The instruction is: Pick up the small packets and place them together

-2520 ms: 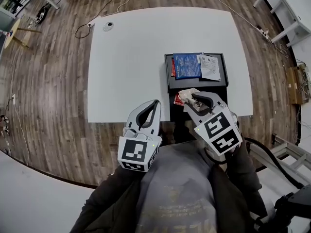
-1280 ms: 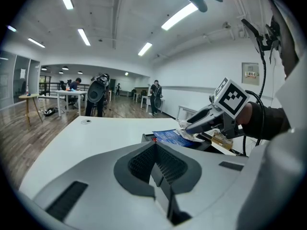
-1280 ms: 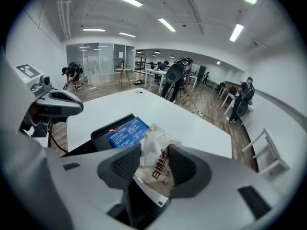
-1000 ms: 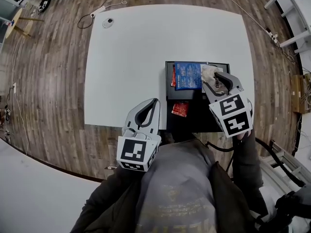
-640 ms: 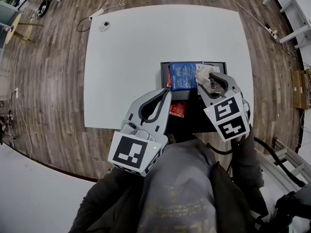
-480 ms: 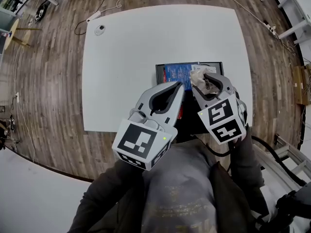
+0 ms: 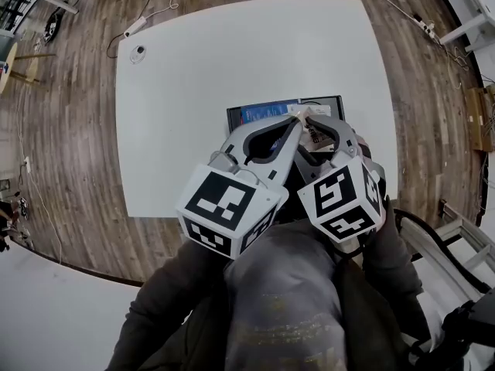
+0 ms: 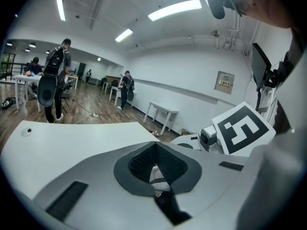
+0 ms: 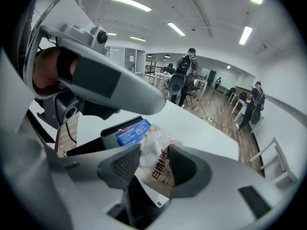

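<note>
The white bench point(image 7: 193, 76) extends ahead of both tools. The black tray point(image 9: 108, 138) sits on it, just in front of my right tool point(image 9: 153, 164) and a little to its left.

My left tool point(image 8: 154, 150) is raised beside the right one, on its left. Its jaws meet at the tips and I see nothing gripped there. Some pale thing shows through the gap behind the tips, but I cannot say what it is.

The right tool has its jaws closed on a pale crinkled packet point(image 9: 160, 169), with a pad pressing on each side. The long axis of this packet runs along the tool. One end points forward to the tray and the other end hangs back under the jaws.

The blue packet point(image 9: 133, 131) lies flat in the tray, ahead of the pale packet and to its left, near but not touching it. I judge that the coming move depends on this relation: the right tool is the nearer one, and a short way forward and left would bring the pale packet beside the blue one.

From the head view, both tools cover the near part of the tray, so I cannot see what else lies there. The print on the blue packet is too small to read.
</note>
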### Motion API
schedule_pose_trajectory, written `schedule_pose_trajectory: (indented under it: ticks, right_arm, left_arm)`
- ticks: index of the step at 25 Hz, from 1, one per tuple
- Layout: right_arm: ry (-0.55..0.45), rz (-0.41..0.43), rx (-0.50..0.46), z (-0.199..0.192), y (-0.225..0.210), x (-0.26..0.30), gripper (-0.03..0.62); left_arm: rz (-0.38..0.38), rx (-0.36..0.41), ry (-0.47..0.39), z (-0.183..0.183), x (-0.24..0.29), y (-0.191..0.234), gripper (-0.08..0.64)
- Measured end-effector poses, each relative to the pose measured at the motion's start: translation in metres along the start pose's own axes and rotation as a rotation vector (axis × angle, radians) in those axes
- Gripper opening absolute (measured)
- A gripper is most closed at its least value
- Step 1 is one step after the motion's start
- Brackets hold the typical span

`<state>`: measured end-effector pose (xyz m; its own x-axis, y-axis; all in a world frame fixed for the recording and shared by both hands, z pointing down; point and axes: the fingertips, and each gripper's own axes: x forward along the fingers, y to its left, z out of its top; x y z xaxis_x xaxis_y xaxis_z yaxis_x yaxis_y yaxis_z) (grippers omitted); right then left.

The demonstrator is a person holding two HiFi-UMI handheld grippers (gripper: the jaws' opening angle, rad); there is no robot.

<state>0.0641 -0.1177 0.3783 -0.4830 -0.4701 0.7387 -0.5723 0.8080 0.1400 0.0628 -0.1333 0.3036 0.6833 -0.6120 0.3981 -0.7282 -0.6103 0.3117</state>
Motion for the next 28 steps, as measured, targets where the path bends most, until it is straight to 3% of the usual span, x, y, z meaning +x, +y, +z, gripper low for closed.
schedule_pose_trajectory:
  ticks: [11,28]
  right_arm:
    - [-0.043,0.047,-0.003,0.004,-0.002,0.003,0.178]
    - [-0.062,0.071,-0.019,0.005,-0.002,-0.002,0.178]
  left_arm:
    - [-0.010,-0.039,0.176,-0.031,0.029,0.012,0.002]
    - [0.014,-0.057,0.253,-0.048,0.044,0.023,0.002]
